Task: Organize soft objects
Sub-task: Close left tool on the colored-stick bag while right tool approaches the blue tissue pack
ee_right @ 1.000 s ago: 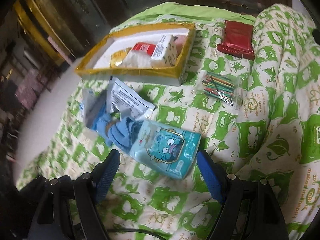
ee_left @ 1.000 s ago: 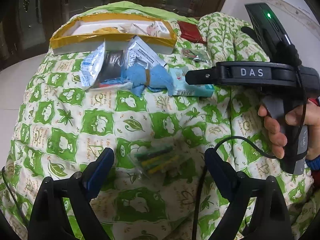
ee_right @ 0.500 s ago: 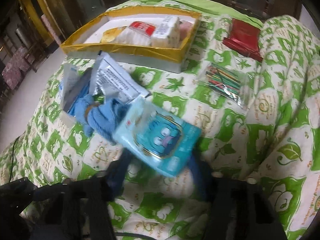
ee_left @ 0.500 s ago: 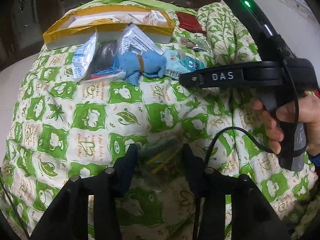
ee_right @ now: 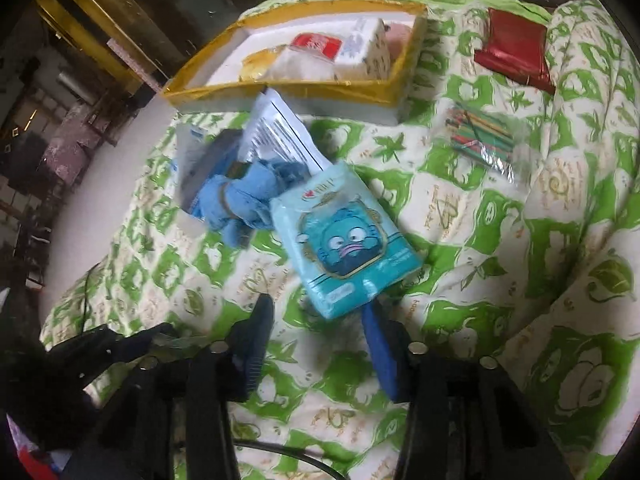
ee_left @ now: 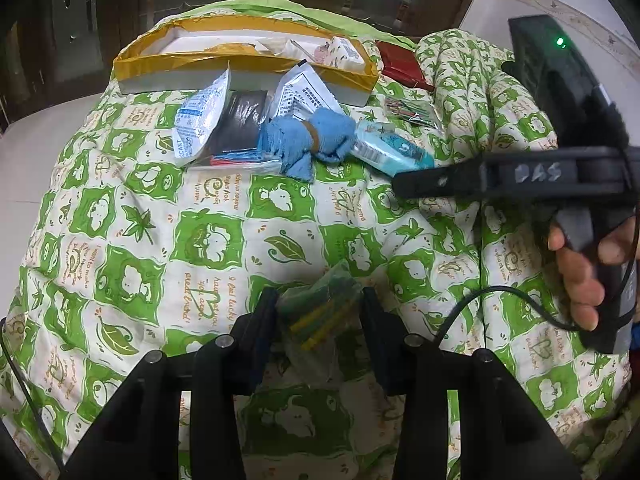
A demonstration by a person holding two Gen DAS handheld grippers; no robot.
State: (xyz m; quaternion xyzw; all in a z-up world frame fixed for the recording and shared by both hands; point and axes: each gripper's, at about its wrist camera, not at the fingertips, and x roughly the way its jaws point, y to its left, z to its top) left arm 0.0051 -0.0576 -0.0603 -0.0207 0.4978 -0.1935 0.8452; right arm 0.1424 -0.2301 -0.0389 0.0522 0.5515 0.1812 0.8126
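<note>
Left gripper [ee_left: 320,312] clamps the stick packet [ee_left: 320,308]; right gripper [ee_right: 320,316] open below tissue pack [ee_right: 344,240].

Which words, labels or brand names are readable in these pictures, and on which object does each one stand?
"DAS": white letters on the side of the black right gripper, blurred.
"SCANT": the end of a word on the white-and-blue sachet.
Green-and-cream patterned quilt: cursive orange phrases, too distorted to quote.
White printed foil pouch: dense print, too small.
Light blue cartoon tissue pack: small print, blurred.
</note>
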